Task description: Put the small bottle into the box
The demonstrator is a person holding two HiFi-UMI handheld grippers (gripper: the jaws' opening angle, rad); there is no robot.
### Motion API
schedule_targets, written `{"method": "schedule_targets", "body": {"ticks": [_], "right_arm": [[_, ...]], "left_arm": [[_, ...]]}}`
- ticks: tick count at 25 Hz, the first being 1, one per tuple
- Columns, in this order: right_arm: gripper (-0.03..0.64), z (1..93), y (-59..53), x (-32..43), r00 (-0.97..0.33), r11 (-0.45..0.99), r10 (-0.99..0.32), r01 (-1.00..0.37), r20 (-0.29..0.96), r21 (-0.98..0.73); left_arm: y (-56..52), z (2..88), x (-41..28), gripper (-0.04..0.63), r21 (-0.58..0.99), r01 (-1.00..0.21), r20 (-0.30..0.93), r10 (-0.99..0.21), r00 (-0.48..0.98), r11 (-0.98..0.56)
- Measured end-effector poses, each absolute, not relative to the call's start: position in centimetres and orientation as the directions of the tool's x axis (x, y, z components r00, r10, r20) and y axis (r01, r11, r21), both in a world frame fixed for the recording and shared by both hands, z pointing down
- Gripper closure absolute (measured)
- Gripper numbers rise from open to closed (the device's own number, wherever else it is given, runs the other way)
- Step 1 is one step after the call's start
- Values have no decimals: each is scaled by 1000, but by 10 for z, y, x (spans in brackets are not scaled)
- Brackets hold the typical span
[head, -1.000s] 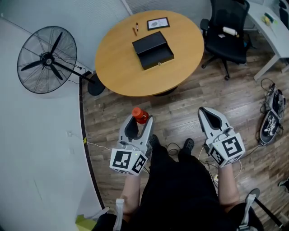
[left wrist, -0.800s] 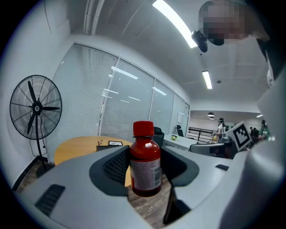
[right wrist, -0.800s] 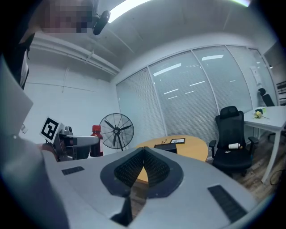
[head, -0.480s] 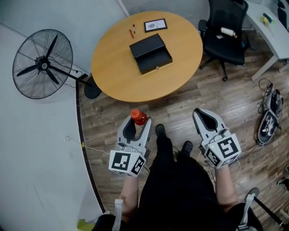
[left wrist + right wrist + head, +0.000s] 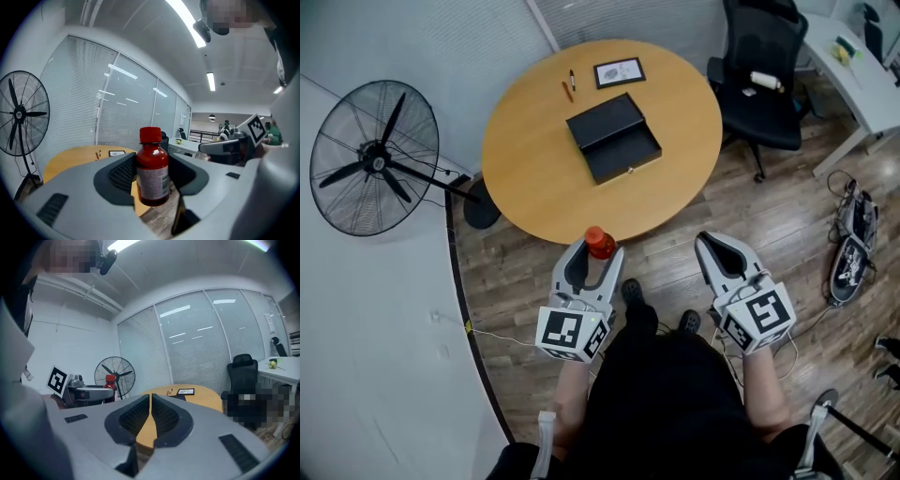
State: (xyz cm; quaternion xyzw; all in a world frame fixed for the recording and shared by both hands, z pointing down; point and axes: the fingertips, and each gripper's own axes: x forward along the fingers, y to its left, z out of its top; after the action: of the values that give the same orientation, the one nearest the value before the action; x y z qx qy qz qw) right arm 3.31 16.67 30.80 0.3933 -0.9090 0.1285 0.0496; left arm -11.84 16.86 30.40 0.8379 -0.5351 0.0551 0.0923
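**Bottle in hand, with a long reach left to the box**

The left gripper (image 5: 596, 255) pinches the small dark-red bottle with a red cap and white label (image 5: 152, 171) by its body, upright, cap well above the jaws. In the head view the bottle hangs at the near edge of the round wooden surface (image 5: 525, 178) – about over the rim, with plank floor just below. The right gripper (image 5: 150, 416) is pressed together on nothing and is held off to the side.

The open black rectangular box (image 5: 614, 138) lies well apart from the bottle, toward the middle of the surface, so the main risk is in the carry. The label looks smooth (the pads seem to bear mostly on it), and a jolt or a slackened squeeze could let the bottle slip down through the jaws and drop.

At the box two things could go wrong – placing it on the flat opened lid instead of in the tray, or clipping the tray's wall on the way in. Released upright, the bottle might topple.
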Motion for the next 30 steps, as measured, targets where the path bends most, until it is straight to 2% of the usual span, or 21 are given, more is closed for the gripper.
{"method": "schedule_targets", "body": {"ticks": [18, 30], "right_arm": [[606, 321, 102, -45, -561, 530, -791, -828, 244, -184], [606, 340, 104, -51, -544, 503, -785, -839, 295, -207]], "left_arm": [[101, 324, -182, 385, 85, -808, 223, -779, 586, -583], [97, 346, -186, 383, 143, -794, 275, -747, 606, -591]]}}
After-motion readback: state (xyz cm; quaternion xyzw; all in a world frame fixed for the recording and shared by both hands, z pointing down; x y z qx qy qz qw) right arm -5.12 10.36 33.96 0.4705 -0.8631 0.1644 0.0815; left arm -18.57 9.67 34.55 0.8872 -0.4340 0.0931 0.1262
